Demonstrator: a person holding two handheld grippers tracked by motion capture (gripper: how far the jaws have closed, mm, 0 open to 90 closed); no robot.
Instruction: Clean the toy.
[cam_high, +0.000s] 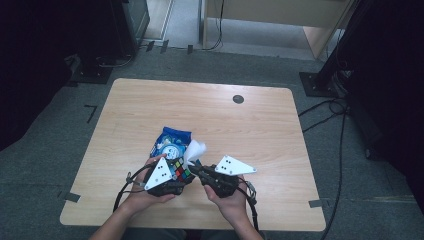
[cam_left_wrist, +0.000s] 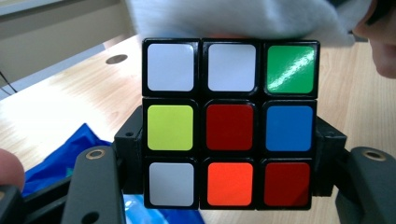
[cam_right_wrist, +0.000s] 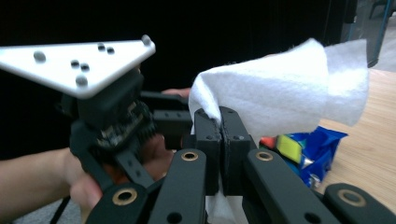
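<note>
Jaws of the left gripper (cam_left_wrist: 229, 154) clamp a puzzle cube (cam_left_wrist: 229, 122); right gripper (cam_right_wrist: 220, 126) pinches a white wipe (cam_right_wrist: 280, 93), seemingly above it.

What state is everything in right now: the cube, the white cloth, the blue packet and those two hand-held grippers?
Scrambled colour puzzle cube: clamped, lifted off the table.
White cloth wipe: pinched, bunched above the cube.
Blue plastic packet: lying flat on the wooden table.
Left hand-held gripper: shut on the cube.
Right hand-held gripper: shut on the wipe.

No legible text anywhere — blue packet (cam_high: 172, 142) print (too blurred) unreadable.
</note>
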